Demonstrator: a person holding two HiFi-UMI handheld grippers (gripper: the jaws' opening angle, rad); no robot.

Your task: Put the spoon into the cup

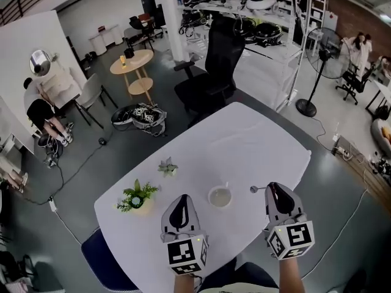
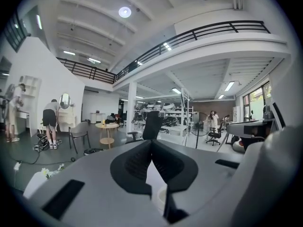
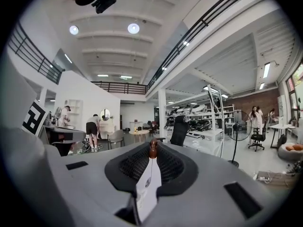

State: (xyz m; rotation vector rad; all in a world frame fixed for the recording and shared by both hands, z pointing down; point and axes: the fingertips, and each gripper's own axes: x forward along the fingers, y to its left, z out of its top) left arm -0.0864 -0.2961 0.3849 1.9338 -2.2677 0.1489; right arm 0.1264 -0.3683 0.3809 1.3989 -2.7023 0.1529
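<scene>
Head view: the spoon (image 1: 258, 188) is in the right gripper (image 1: 273, 188), over the table (image 1: 244, 145), w/ the cup (image 1: 220, 196) just beside it at 9 o'clock. Its long axis runs approx. 9–3, bowl end toward 9 at the cup, handle end at 3 in the jaws. The left gripper (image 1: 181, 200) hangs at 7 o'clock of the cup.

Left gripper view: jaws meet at the tips, nothing between them.

Right gripper view: jaws nearly together, pinching the spoon (image 3: 153, 148) by its brown handle end at their very tips.

We judge the spoon light, stiff, thin & prob. slick, so a tip pinch may let it swivel. The handle end is the right hold, as it leaves the bowl free to go in first. The cup looks small & light and may tip if knocked.
</scene>
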